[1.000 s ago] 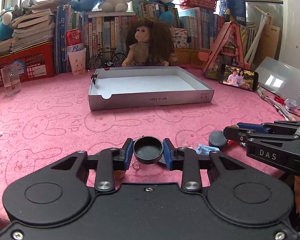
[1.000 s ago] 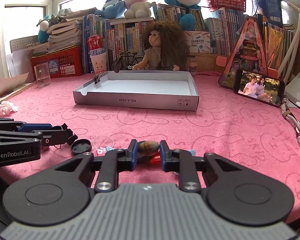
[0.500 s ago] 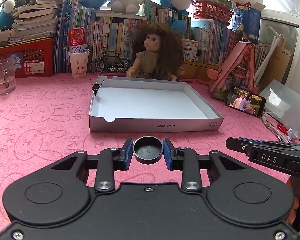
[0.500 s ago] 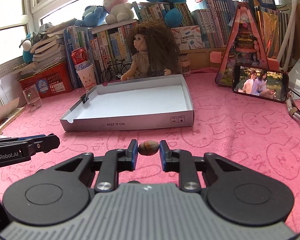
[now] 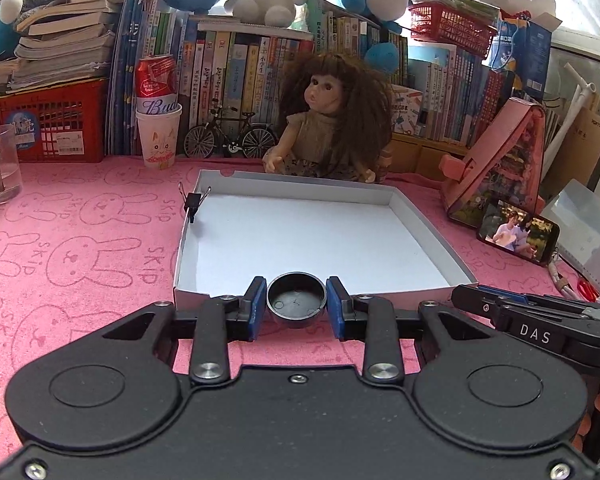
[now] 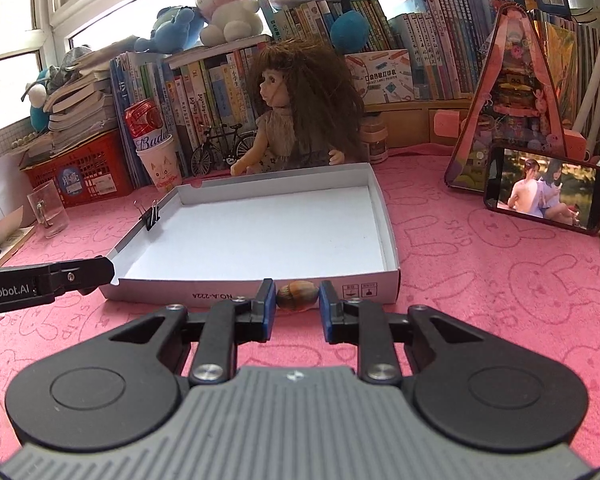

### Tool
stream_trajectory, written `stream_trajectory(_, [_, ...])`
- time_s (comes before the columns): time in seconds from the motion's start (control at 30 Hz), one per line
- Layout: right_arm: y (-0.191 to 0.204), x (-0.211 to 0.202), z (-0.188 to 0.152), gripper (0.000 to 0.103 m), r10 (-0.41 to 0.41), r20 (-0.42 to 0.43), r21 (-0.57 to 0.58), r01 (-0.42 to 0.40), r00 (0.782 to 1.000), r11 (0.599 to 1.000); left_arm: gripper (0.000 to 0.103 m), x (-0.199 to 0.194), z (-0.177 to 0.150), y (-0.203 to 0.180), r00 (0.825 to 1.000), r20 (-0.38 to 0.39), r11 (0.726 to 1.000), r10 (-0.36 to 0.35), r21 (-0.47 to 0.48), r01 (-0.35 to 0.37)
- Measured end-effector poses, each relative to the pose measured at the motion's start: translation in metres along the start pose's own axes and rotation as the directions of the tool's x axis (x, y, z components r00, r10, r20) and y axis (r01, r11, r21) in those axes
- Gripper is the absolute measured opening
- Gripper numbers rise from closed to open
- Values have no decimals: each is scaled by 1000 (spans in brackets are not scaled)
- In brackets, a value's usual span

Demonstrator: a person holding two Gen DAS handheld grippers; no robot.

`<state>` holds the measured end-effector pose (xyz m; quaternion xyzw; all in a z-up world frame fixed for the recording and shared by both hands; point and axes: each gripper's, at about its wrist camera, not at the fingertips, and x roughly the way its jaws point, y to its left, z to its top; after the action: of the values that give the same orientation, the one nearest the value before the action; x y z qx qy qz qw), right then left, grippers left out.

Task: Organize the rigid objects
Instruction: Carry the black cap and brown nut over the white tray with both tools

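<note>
Pinching a black cap (image 5: pixel 296 300) between the left gripper (image 5: pixel 296 307) pads, open side up, at the near wall of the tray (image 5: pixel 428 220). Clamping a brown nut (image 6: pixel 297 295), long axis crosswise, in the right gripper (image 6: pixel 297 307), just short of the same wall toward its right corner. Straight ahead and lower for both: white tray floor, bare but for a binder clip (image 5: pixel 194 205) on the far left rim. Judged about equally near; cap perhaps already over the wall.
</note>
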<state>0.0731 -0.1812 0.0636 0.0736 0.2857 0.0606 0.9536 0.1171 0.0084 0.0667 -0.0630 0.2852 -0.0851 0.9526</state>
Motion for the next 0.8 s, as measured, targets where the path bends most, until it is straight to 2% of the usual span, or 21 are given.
stream_trajectory(0.2, [-5, 19, 11, 27, 39, -9, 16, -39, 999, 999, 30, 29, 17, 8, 1000, -13, 999, -18, -38, 17])
stream_trajectory(0.4, [-8, 37, 32, 27, 43, -3, 27, -43, 999, 999, 30, 60, 39, 14, 999, -51, 999, 4, -51, -6])
stream_trajectory(0.8, [-3, 93, 54, 27, 11, -87, 13, -10, 996, 1000, 30, 118, 52, 15, 989, -135, 997, 56, -38, -62])
